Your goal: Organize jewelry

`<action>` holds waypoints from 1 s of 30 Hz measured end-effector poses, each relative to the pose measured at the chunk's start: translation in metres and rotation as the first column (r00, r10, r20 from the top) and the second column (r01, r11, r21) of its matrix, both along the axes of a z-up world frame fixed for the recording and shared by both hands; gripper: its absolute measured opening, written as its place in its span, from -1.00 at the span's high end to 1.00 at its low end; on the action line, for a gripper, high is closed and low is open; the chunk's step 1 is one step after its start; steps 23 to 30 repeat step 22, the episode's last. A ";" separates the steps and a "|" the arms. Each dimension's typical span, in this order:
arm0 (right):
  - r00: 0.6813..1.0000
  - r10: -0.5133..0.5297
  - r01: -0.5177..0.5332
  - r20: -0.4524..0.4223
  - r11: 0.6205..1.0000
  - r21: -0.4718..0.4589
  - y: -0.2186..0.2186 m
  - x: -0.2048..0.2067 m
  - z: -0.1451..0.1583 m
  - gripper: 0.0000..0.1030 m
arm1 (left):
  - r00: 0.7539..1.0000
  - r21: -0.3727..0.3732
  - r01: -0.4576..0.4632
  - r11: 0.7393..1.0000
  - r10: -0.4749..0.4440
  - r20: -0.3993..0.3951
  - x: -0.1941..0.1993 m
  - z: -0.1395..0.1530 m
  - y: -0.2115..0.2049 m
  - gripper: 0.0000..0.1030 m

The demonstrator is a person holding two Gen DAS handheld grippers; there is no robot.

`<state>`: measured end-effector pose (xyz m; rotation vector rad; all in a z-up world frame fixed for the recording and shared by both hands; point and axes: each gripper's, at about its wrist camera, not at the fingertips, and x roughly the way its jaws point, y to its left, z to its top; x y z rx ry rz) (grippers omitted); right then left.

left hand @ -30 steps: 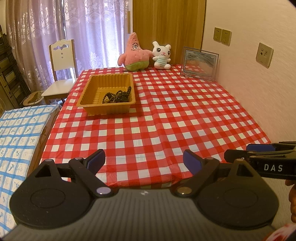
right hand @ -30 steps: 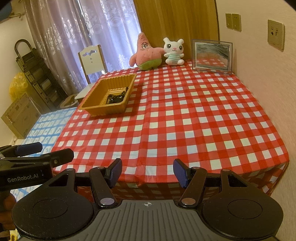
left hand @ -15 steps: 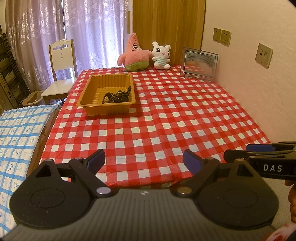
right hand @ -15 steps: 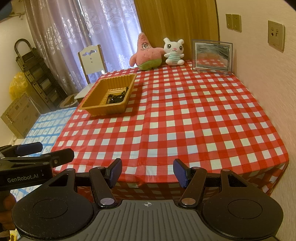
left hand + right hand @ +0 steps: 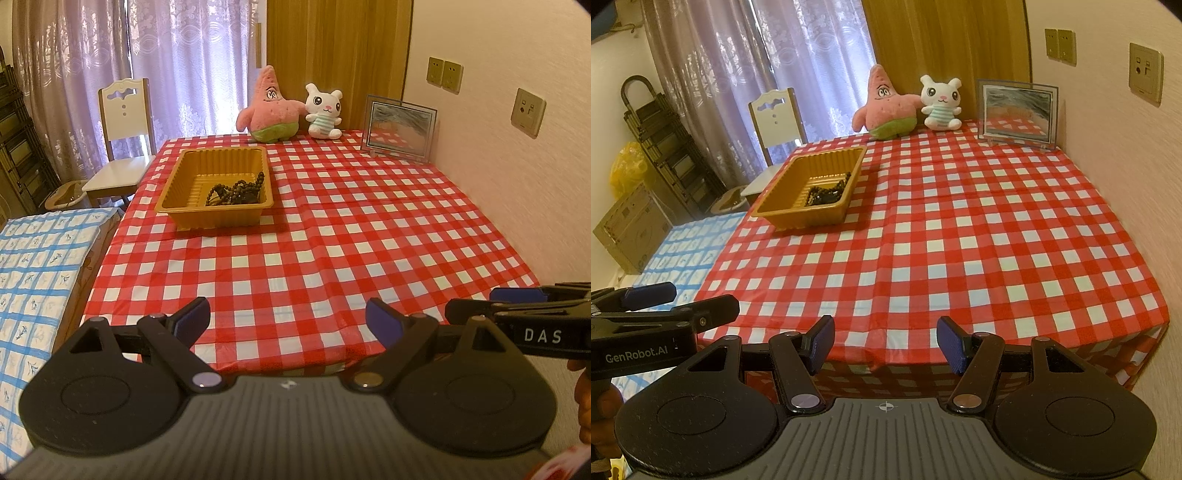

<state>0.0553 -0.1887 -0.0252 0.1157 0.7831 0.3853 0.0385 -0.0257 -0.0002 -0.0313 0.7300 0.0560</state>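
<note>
A yellow-brown plastic tray stands at the far left of the red-checked table. Dark beaded jewelry lies heaped in its near right corner. My left gripper is open and empty, held at the table's near edge, far from the tray. My right gripper is open and empty, also at the near edge. Each gripper shows at the side of the other's view: the right one in the left wrist view, the left one in the right wrist view.
A pink starfish plush, a white bunny plush and a framed picture stand along the table's far edge. A wall runs along the right side. A white chair and a blue-checked bed are on the left.
</note>
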 end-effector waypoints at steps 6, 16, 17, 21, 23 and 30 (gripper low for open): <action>1.000 0.002 -0.002 0.000 1.000 0.001 0.001 0.001 0.000 -0.19 | 1.000 0.001 -0.001 1.000 0.001 0.002 0.000 0.000 -0.001 -0.75; 1.000 0.001 -0.001 -0.003 1.000 0.001 0.000 0.002 -0.001 -0.19 | 1.000 -0.001 0.005 1.000 -0.005 0.001 0.003 0.000 0.000 -0.75; 1.000 0.001 -0.001 -0.004 1.000 0.001 0.000 0.002 -0.001 -0.19 | 1.000 0.000 0.006 1.000 -0.006 0.001 0.003 -0.001 -0.001 -0.75; 1.000 0.000 0.000 -0.009 1.000 0.004 -0.003 0.006 -0.003 -0.19 | 1.000 0.000 0.010 1.000 -0.010 -0.001 0.007 -0.002 -0.004 -0.75; 1.000 0.000 0.000 -0.011 1.000 0.005 -0.004 0.007 -0.004 -0.19 | 1.000 0.000 0.010 1.000 -0.010 -0.003 0.008 -0.002 -0.005 -0.75; 1.000 0.000 0.000 -0.011 1.000 0.005 -0.004 0.007 -0.004 -0.19 | 1.000 0.000 0.010 1.000 -0.010 -0.003 0.008 -0.002 -0.005 -0.75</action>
